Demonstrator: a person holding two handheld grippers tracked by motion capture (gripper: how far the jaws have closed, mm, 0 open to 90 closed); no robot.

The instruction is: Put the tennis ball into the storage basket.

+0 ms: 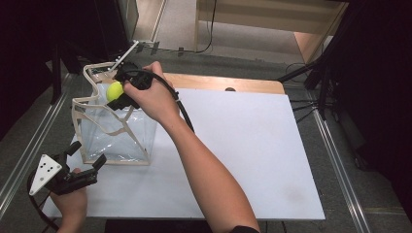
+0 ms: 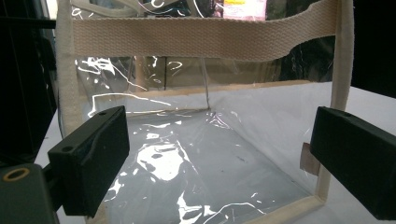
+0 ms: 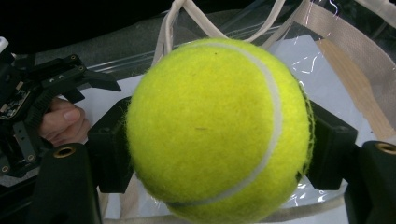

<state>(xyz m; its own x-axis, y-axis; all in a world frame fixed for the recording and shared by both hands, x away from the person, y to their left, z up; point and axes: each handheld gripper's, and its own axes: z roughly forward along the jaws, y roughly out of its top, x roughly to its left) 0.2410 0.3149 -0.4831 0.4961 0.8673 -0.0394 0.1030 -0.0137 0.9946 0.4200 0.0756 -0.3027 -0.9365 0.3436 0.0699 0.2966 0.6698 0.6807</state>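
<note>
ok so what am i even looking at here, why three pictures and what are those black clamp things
A person sits at a white table and holds a hand-operated gripper in each hand. The high view looks down on the table from above. The other two pictures come from cameras riding on each gripper, looking along its black jaws. The right gripper is shut on a yellow tennis ball and holds it over a clear plastic bag with cream straps. The left gripper has its jaws open, empty, just in front of the bag.
</note>
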